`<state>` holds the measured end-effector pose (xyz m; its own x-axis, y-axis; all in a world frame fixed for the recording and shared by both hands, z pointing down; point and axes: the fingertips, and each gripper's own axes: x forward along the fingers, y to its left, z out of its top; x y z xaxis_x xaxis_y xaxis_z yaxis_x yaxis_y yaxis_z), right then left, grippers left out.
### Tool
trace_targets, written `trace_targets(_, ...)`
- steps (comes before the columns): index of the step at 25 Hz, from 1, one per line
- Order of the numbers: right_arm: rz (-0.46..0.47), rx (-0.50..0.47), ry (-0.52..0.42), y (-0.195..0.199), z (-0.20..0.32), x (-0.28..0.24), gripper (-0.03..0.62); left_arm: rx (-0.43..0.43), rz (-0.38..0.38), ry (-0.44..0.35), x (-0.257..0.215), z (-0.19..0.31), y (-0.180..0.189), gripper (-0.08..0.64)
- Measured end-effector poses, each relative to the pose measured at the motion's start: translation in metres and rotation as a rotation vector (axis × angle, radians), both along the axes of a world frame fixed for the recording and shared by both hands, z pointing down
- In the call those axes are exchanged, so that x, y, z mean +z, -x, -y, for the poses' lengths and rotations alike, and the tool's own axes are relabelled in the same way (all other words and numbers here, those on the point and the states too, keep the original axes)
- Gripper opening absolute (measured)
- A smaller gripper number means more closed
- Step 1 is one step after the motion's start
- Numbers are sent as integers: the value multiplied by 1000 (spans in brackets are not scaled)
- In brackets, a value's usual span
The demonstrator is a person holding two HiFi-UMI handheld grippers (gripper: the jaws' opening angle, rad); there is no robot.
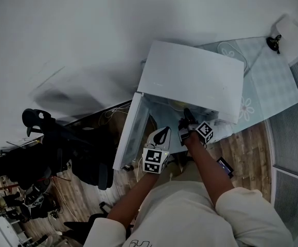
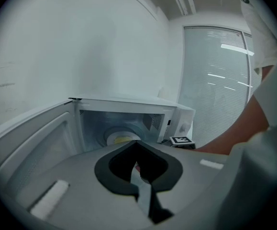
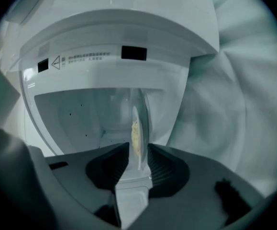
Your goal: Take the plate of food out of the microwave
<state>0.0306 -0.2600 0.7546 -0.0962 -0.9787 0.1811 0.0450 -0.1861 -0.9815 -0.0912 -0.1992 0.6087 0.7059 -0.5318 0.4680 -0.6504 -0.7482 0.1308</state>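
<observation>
Head view, steeply from above: a person in a pale top stands at a white microwave (image 1: 190,78) on a surface (image 1: 272,81) spread with a pale checked cloth, its door (image 1: 129,133) swung open to the left. The casing's top hides almost all of the cavity in this view, so the plate cannot be made out here. The right tool (image 3: 138,146) reaches into the cavity mouth; the left tool (image 2: 137,143) hangs just outside it, beside the open door. Left gripper view: the dark jaws stand together at their tips with nothing between them. Beyond them the plate (image 2: 111,138) lies flat on the glass turntable (image 2: 121,129) in the middle of the cavity floor. It bears a yellowish food (image 2: 123,139) too small and blurred to name, and its near edge is cut off by the tool's own body. Right gripper view: the plate appears edge-on as a thin pale line, its rim between the two ribbed pads (image 3: 159,166); the jaws stand apart, and neither pad is seen pressing on the rim. A label (image 3: 81,58) on the frame above carries print too small to read. At the head view's left, dark office chairs (image 1: 40,138) are partly cut off by the picture's edge. A small dark object (image 1: 274,42) at the cloth's far corner cannot be identified
</observation>
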Motion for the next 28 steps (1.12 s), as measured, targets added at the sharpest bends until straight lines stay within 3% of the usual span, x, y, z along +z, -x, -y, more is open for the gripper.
trace_targets(5, 1, 13, 25, -1, 6, 5, 121, 17, -3, 5, 4, 9, -8, 5)
trace_targets(16, 6, 16, 11, -3, 8, 3, 120, -35, 28, 78, 38, 34, 0, 5)
trace_targets(18, 5, 19, 11, -5, 9, 1, 97, -33, 23, 83, 39, 33, -2, 5)
trace_targets(19, 0, 17, 16, -5, 9, 1, 38, -32, 20, 86, 39, 32, -2, 5)
trace_targets(20, -6, 15, 20, -5, 10, 2, 24, -33, 17, 88, 39, 32, -3, 5)
trace_targets(28, -30, -17, 23, -2, 2, -2, 18, -26, 6, 90, 37, 27, -1, 5)
